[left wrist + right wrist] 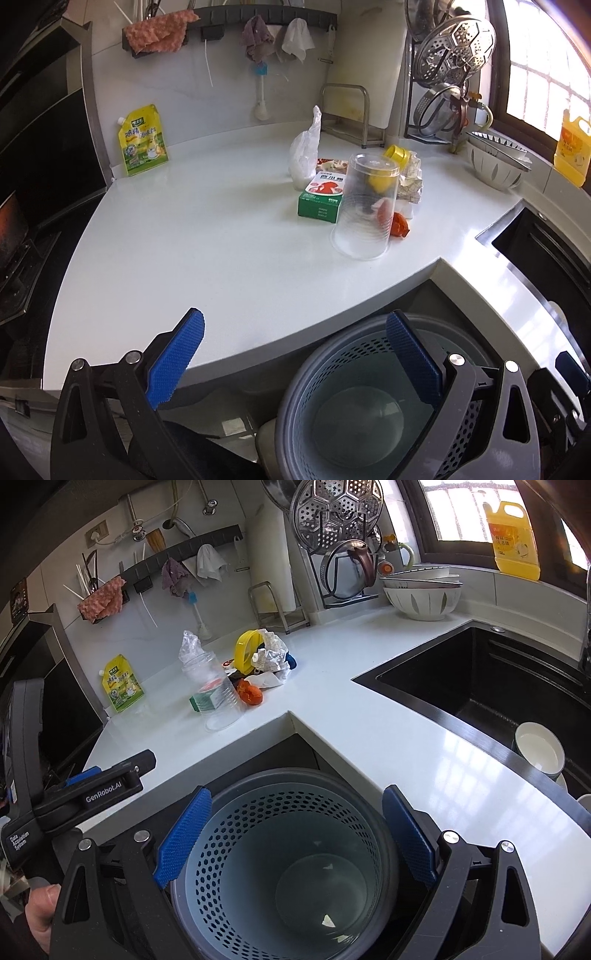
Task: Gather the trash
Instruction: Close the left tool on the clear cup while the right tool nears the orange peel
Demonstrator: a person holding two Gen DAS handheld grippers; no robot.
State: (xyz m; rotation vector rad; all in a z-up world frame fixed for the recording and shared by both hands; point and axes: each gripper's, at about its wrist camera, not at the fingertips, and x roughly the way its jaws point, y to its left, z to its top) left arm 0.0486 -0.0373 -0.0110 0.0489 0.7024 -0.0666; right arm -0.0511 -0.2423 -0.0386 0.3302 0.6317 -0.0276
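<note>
A pile of trash lies on the white counter (184, 240): an upturned clear plastic cup (365, 206), a green box (321, 201), a clear plastic bag (306, 155), a yellow lid (397, 155), crumpled paper (412, 179) and an orange scrap (399, 224). The cup (216, 692), yellow lid (245, 651), crumpled paper (271, 653) and orange scrap (250, 693) also show in the right wrist view. A grey perforated bin (280, 864) stands on the floor below the counter's corner. My left gripper (295, 358) is open over the counter's edge and the bin (354, 406). My right gripper (295, 834) is open above the bin.
A yellow-green pouch (142, 142) leans at the back wall. Bowls (421, 594) and a rack of lids (340, 528) stand at the back right. The black sink (491, 686) holds a bowl (539, 749). A yellow bottle (511, 541) sits on the sill.
</note>
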